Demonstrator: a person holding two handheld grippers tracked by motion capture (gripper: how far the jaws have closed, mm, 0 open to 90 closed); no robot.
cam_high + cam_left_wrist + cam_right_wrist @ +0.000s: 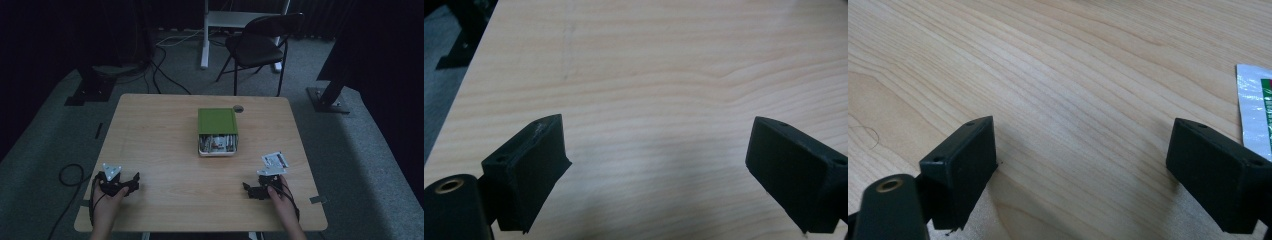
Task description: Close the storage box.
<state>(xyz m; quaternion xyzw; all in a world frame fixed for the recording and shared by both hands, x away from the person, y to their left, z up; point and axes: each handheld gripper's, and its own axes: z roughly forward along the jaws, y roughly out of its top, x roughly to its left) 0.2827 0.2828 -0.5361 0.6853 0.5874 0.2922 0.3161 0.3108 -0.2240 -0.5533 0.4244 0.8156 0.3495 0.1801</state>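
A white box (217,145) with a green lid (216,120) slid partly back stands at the middle of the wooden table (165,135); packets show in its open near end. A white packet (275,160) lies flat at the right, just beyond my right gripper (260,189); its edge (1255,110) shows in the right gripper view. My left gripper (122,182) rests near the front left corner. In their own views the left gripper (656,150) and the right gripper (1083,150) both stand open over bare wood, with nothing between the jaws.
A dark grommet (238,108) sits in the tabletop behind the box. Beyond the table stand a black folding chair (260,45) and a white stand (205,35), with cables (160,65) on the grey carpet. A cable loop (70,175) lies left of the table.
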